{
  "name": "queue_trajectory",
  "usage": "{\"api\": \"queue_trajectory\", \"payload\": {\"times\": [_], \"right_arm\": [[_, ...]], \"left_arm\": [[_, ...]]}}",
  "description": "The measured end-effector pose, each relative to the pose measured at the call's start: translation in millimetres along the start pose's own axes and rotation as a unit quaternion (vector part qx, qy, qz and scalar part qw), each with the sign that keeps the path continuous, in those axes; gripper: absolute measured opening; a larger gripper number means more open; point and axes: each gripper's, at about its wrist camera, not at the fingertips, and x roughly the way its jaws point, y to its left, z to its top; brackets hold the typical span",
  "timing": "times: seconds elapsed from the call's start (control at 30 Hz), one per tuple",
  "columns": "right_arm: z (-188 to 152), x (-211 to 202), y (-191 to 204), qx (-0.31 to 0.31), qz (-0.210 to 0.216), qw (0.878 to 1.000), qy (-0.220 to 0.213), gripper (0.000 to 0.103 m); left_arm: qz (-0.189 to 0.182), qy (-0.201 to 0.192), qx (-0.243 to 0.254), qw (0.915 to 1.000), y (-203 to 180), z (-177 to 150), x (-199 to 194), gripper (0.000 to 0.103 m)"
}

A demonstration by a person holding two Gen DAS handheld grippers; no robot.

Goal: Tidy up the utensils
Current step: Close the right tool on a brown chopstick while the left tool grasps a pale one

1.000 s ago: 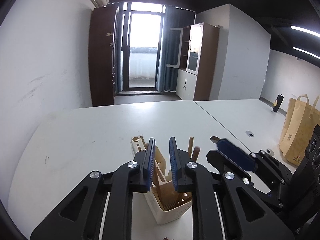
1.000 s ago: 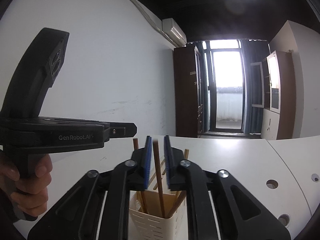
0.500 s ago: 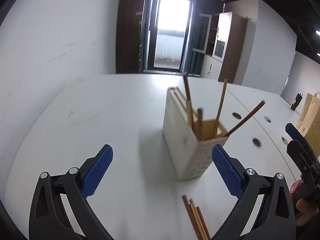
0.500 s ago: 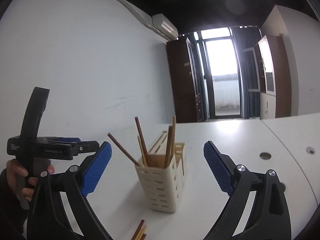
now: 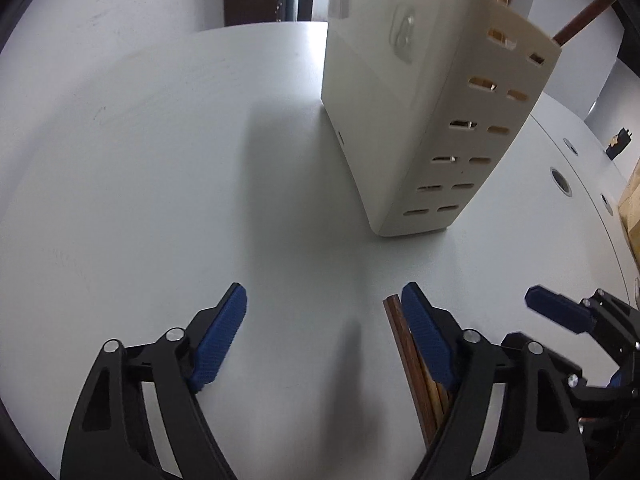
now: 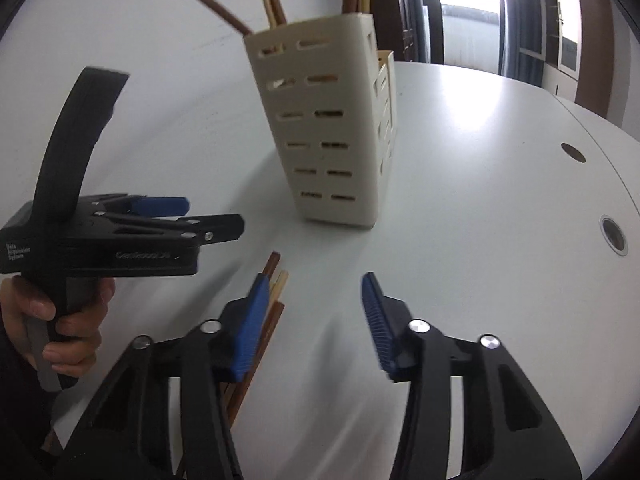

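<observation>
A cream slotted utensil holder [image 5: 420, 120] [image 6: 332, 140] stands on the white table with several chopsticks [image 6: 208, 0] sticking out of its top. A small bundle of loose chopsticks [image 5: 404, 344] [image 6: 276, 280] lies flat on the table in front of it. My left gripper [image 5: 324, 300] hangs low over the table, its jaws closing; the bundle runs along and under its right finger, with no pad pressing on it. My right gripper [image 6: 314, 284] is closing too, with the bundle beside and under its left finger. Each gripper shows in the other's view [image 5: 560, 312] [image 6: 160, 204].
A hand [image 6: 68, 320] grips the left tool's handle. Round cable holes [image 5: 560, 180] [image 6: 612, 236] dot the table to the right. A brown paper bag [image 5: 632, 200] stands at the far right edge. A white wall lies behind, a doorway [image 6: 464, 12] beyond.
Both grippers have dropped toward the table and tipped downward. The right one let go of a chopstick into the holder. Both jaws swung wide, then narrowed; the holder looms closer.
</observation>
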Motion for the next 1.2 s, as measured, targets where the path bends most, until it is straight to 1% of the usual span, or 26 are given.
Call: {"api": "queue_trajectory", "payload": {"times": [0.07,0.17,0.2,0.27,0.33,0.4,0.5,0.63,0.77,0.8,0.83,0.9,0.97,1.1,1.2], "right_arm": [[-3.6,4.7,5.7,-0.008,0.006,1.000,0.010,0.036],[-8.3,13.4,12.2,-0.014,0.014,1.000,0.022,0.036],[-9.8,17.4,14.1,-0.018,0.009,0.999,0.029,0.036],[-14.6,27.5,16.4,-0.025,-0.005,0.999,0.042,0.033],[-17.4,31.7,18.2,-0.024,0.002,0.999,0.043,0.033],[-18.6,31.8,20.7,-0.028,-0.002,0.999,0.040,0.033],[-20.0,31.1,22.9,-0.027,-0.009,0.999,0.036,0.033],[-23.3,33.6,31.0,-0.034,-0.001,0.999,0.035,0.033],[-26.6,36.7,37.8,-0.045,-0.012,0.998,0.040,0.032],[-25.9,38.4,39.6,-0.053,-0.023,0.998,0.038,0.027],[-25.7,40.8,44.5,-0.058,-0.032,0.997,0.038,0.025],[-26.0,43.1,47.8,-0.057,-0.033,0.997,0.038,0.023],[-26.5,43.0,45.6,-0.051,-0.035,0.997,0.036,0.018],[-30.6,42.8,45.3,-0.038,-0.032,0.998,0.036,0.010],[-29.7,43.7,45.4,-0.033,-0.030,0.998,0.036,0.009]], "left_arm": [[-0.005,0.005,-0.001,1.0000,-2.1,-2.1,7.0,0.071],[-0.001,-0.007,-0.007,0.9999,-2.0,-8.2,10.4,0.071],[0.002,-0.010,-0.011,0.9999,-2.4,-10.2,11.4,0.071],[0.006,-0.003,-0.009,0.9999,-7.1,-13.2,17.6,0.071],[0.017,-0.006,-0.001,0.9998,-10.3,-15.7,18.9,0.071],[0.017,-0.008,0.001,0.9998,-11.8,-17.8,19.4,0.072],[0.030,-0.016,0.004,0.9994,-11.3,-20.2,18.5,0.072],[0.047,-0.022,0.018,0.9985,-14.9,-24.0,20.0,0.072],[0.048,-0.027,0.024,0.9982,-15.8,-23.0,20.0,0.072],[0.049,-0.027,0.024,0.9981,-16.0,-23.2,20.1,0.072],[0.049,-0.028,0.025,0.9981,-16.1,-23.4,20.1,0.072],[0.048,-0.027,0.026,0.9981,-15.7,-24.1,19.9,0.072],[0.046,-0.026,0.025,0.9983,-17.2,-27.2,24.7,0.072],[0.040,-0.024,0.027,0.9986,-19.9,-26.1,22.1,0.068],[0.039,-0.018,0.029,0.9987,-21.8,-21.2,23.1,0.067]]}}
